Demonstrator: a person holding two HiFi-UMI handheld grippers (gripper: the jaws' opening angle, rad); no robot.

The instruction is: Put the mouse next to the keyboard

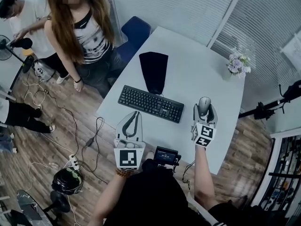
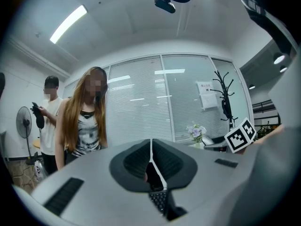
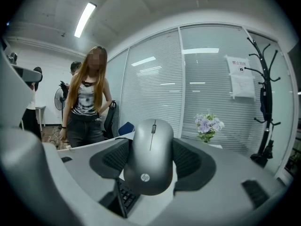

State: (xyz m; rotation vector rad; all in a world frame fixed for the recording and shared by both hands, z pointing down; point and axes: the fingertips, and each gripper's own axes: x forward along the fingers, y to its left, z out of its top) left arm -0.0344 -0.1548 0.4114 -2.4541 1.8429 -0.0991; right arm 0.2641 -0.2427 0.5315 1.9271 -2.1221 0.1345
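Note:
A grey mouse (image 1: 204, 104) sits between the jaws of my right gripper (image 1: 204, 110), which is shut on it, over the white table (image 1: 197, 65) just right of the black keyboard (image 1: 150, 103). In the right gripper view the mouse (image 3: 149, 166) fills the gap between the dark pads (image 3: 193, 161), with the keyboard's keys (image 3: 126, 194) showing below it. My left gripper (image 1: 136, 113) hovers at the table's near left edge, in front of the keyboard. Its jaws meet in a thin line in the left gripper view (image 2: 151, 161) and hold nothing.
A black mouse pad (image 1: 154, 70) lies beyond the keyboard. A small vase of flowers (image 1: 239, 63) stands at the far right edge. A person in a striped top (image 1: 87, 34) stands by the table's far left corner, near a blue chair (image 1: 135, 31). Cables (image 1: 70, 126) trail over the floor.

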